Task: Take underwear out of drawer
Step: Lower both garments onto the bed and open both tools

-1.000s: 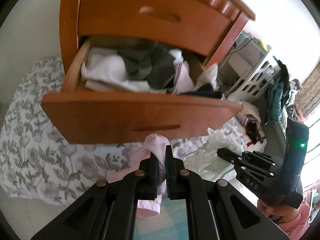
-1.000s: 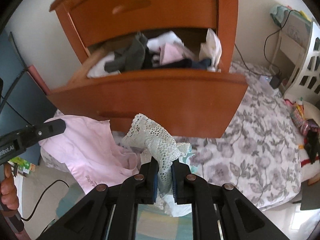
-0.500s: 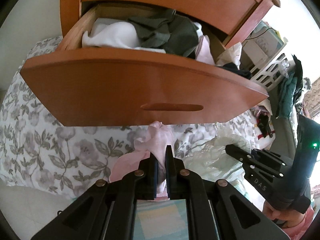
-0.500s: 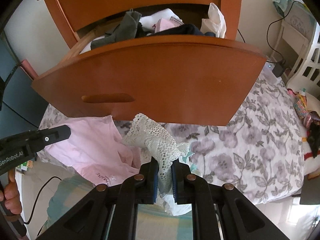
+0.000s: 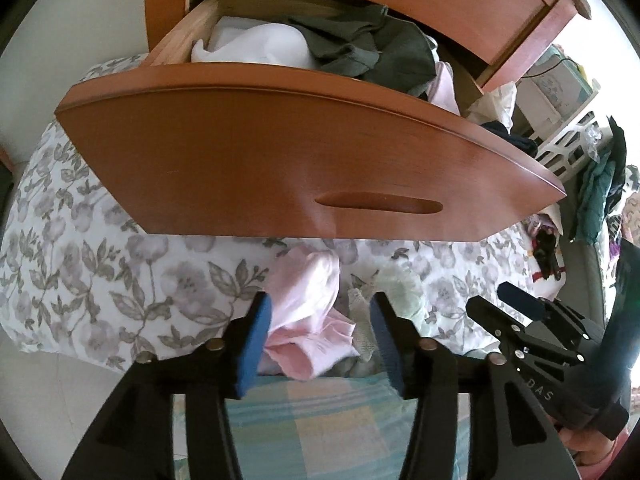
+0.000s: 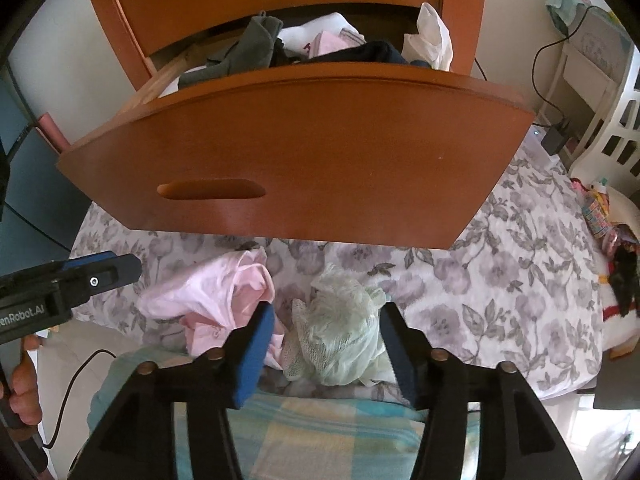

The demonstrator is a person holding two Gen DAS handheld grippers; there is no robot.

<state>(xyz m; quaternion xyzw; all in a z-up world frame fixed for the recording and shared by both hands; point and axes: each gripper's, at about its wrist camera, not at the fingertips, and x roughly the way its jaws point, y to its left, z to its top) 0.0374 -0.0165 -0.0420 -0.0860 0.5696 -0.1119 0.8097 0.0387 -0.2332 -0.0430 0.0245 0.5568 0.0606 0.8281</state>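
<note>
The floral bedspread (image 6: 500, 280) fills the lower ground, and over it juts the open wooden drawer (image 6: 320, 152), still stuffed with grey, white, pink and dark clothing. And there's the change: both garments are down now! A second ago each was pinched tight and dangling; now the pink underwear (image 5: 308, 304) lies crumpled on the bedspread just below the drawer front, and the pale lace underwear (image 6: 340, 332) sits right beside it, to its right. The left gripper (image 5: 320, 344) has just been opening, its blue pads spread, the pink piece lying loose between them with no squeeze on it. Same story for the right gripper (image 6: 328, 348): jaws just sprung apart, the lace heap resting free between them. Writing? The left tool's side reads "enRobot.AI", cut off at the frame edge, and the right tool's body shows "DAS"
</note>
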